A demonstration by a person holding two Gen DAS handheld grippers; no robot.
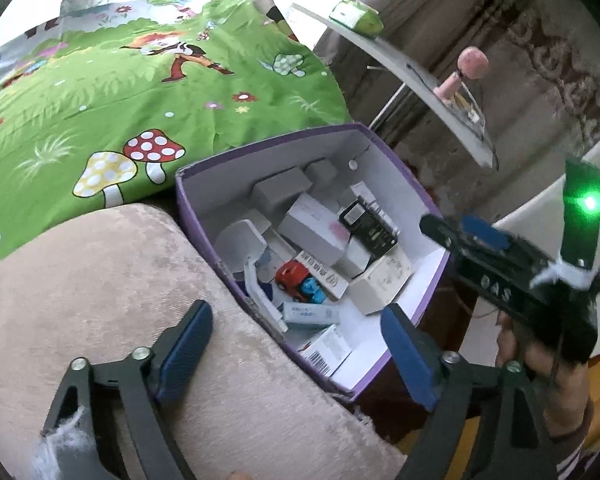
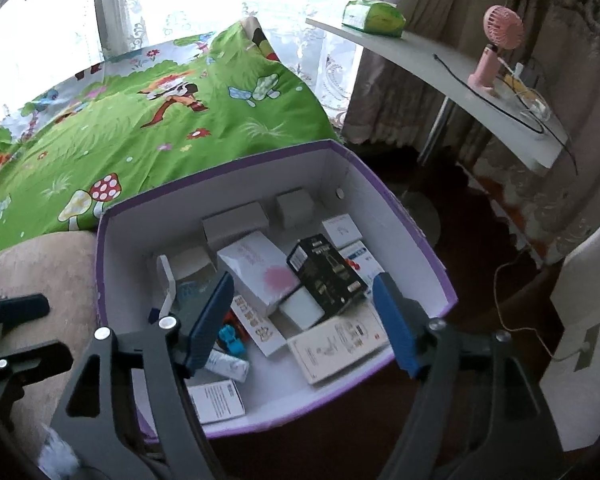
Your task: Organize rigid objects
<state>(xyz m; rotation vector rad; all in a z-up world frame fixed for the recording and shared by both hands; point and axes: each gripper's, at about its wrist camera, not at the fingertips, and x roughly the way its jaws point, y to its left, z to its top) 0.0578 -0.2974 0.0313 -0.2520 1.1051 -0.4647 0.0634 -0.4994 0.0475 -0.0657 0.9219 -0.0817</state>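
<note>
A purple-rimmed cardboard box (image 1: 260,142) (image 2: 220,172) with a white inside holds several small cartons. Among them are a black carton (image 1: 368,226) (image 2: 326,274), a white carton with a pink blot (image 1: 316,228) (image 2: 260,272), a red toy car (image 1: 292,274) and a blue toy (image 1: 312,290) (image 2: 230,338). My left gripper (image 1: 298,350) is open over the box's near corner, with nothing between its fingers. My right gripper (image 2: 304,322) is also open, above the cartons at the box's near side, and nothing touches its pads. A hand (image 1: 540,360) holds the right tool.
The box rests against a beige cushion (image 1: 100,300) (image 2: 32,272), with a green cartoon bedspread (image 1: 120,100) behind. A white shelf (image 2: 440,68) to the right carries a pink fan (image 1: 464,68) (image 2: 496,48) and a green tissue pack (image 2: 374,14). Dark floor and white furniture (image 2: 588,300) lie to the right.
</note>
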